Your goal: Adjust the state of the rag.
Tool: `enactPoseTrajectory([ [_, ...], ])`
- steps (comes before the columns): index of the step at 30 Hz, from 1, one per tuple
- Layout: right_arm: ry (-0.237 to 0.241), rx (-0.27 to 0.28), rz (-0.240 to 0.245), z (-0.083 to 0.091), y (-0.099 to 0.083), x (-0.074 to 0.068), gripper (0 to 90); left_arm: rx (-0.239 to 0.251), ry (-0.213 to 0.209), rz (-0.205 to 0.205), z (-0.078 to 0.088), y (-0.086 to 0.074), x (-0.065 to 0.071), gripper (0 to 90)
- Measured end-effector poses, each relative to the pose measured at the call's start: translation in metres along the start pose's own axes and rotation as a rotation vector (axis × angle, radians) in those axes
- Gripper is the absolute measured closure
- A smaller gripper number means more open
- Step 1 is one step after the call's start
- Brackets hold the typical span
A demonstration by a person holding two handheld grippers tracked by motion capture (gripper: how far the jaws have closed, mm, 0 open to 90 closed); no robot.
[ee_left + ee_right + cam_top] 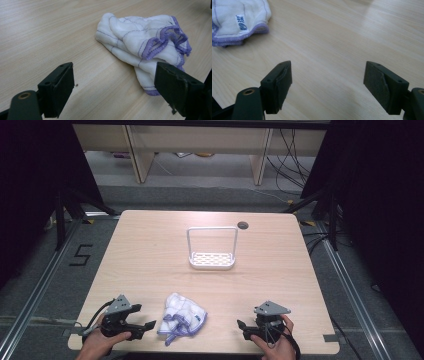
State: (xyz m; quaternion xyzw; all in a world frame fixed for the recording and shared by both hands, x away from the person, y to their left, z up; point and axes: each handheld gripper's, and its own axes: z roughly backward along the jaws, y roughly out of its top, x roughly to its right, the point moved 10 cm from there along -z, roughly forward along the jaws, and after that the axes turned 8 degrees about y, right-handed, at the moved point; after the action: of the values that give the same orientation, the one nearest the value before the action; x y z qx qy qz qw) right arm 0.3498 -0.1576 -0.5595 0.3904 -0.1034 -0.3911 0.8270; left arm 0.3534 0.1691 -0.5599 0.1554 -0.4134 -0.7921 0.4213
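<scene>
One crumpled, purple-edged white cloth (181,319) on woodgrain table (150,255).

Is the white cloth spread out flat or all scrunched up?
Scrunched up. The cloth sits in a lumpy heap on the table, with its purple edges curling over each other.

**Left gripper view: open jaws before a crumpled cloth**

The left gripper (113,88) stood with its two black jaws wide apart, nothing between them. A white cloth (140,42) with purple edging lay bunched on the wooden table (45,32), just beyond the right-hand jaw.
</scene>
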Motion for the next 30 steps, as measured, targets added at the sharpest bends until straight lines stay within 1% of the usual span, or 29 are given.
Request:
enactPoseTrajectory([
  [1,0.000,-0.002,-0.004,0.000,0.000,-0.001,24.2,0.004,0.001,0.001,0.000,0.000,0.000,15.8],
  [2,0.009,0.001,-0.011,0.000,0.001,-0.003,24.8,-0.003,0.007,0.003,0.000,0.000,-0.001,15.8],
  [3,0.011,0.008,-0.022,0.000,0.002,-0.006,25.5,-0.008,0.004,0.001,0.000,-0.001,-0.001,15.7],
  [4,0.011,0.008,-0.022,0.000,0.002,-0.006,25.5,-0.008,0.004,0.001,0.000,-0.001,-0.001,15.7],
  [5,0.010,0.005,-0.005,0.000,0.003,-0.007,25.5,-0.008,0.005,0.002,0.000,-0.001,-0.002,15.7],
  [6,0.026,0.008,0.005,-0.001,0.006,-0.014,26.9,0.000,0.015,0.007,0.000,0.000,-0.003,15.7],
  [8,0.038,0.004,0.011,-0.001,0.007,-0.018,29.2,-0.005,0.014,0.010,0.000,0.000,-0.003,15.6],
  [9,0.042,0.022,0.048,-0.003,0.011,-0.019,29.6,-0.003,0.014,0.009,0.000,0.000,-0.003,15.6],
  [10,0.059,0.007,0.016,-0.002,0.010,-0.024,30.0,-0.002,0.015,0.010,0.000,0.000,-0.004,15.6],
  [11,0.061,0.019,0.060,-0.004,0.013,-0.025,30.6,-0.003,0.012,0.014,0.000,0.001,-0.004,15.6],
  [13,0.079,0.016,0.047,-0.005,0.016,-0.033,31.2,-0.002,0.013,0.020,0.001,0.001,-0.004,15.6],
  [14,0.078,0.023,0.068,-0.006,0.018,-0.034,32.4,0.001,0.013,0.021,0.001,0.001,-0.004,15.6],
  [16,0.109,0.025,0.075,-0.008,0.022,-0.043,33.7,-0.001,0.021,0.019,0.001,0.002,-0.006,15.6],
  [17,0.109,0.025,0.075,-0.008,0.022,-0.043,33.7,-0.001,0.021,0.019,0.001,0.002,-0.006,15.6],
  [18,0.141,0.037,0.095,-0.011,0.029,-0.053,36.2,0.003,0.019,0.028,0.001,0.002,-0.006,15.6],
  [19,0.158,0.031,0.101,-0.013,0.030,-0.057,37.0,-0.001,0.026,0.026,0.002,0.002,-0.007,15.6],
  [20,0.162,0.033,0.097,-0.015,0.033,-0.062,38.0,-0.001,0.026,0.030,0.002,0.002,-0.007,15.6],
  [21,0.162,0.033,0.097,-0.015,0.033,-0.062,38.0,-0.001,0.026,0.030,0.002,0.002,-0.007,15.6],
  [22,0.184,0.033,0.138,-0.022,0.040,-0.072,40.8,0.000,0.029,0.027,0.002,0.003,-0.008,15.6],
  [23,0.197,0.029,0.149,-0.025,0.042,-0.078,41.4,-0.002,0.022,0.026,0.002,0.003,-0.008,15.6],
  [27,0.229,0.033,0.193,-0.038,0.054,-0.097,45.1,0.002,0.023,0.032,0.002,0.003,-0.008,15.6],
  [28,0.249,0.034,0.210,-0.043,0.058,-0.104,45.6,0.006,0.024,0.032,0.002,0.003,-0.008,15.6],
  [29,0.251,0.034,0.220,-0.045,0.061,-0.108,45.6,-0.001,0.022,0.030,0.003,0.003,-0.008,15.6],
  [30,0.243,0.029,0.227,-0.048,0.063,-0.111,45.7,0.003,0.023,0.031,0.003,0.003,-0.008,15.6],
])
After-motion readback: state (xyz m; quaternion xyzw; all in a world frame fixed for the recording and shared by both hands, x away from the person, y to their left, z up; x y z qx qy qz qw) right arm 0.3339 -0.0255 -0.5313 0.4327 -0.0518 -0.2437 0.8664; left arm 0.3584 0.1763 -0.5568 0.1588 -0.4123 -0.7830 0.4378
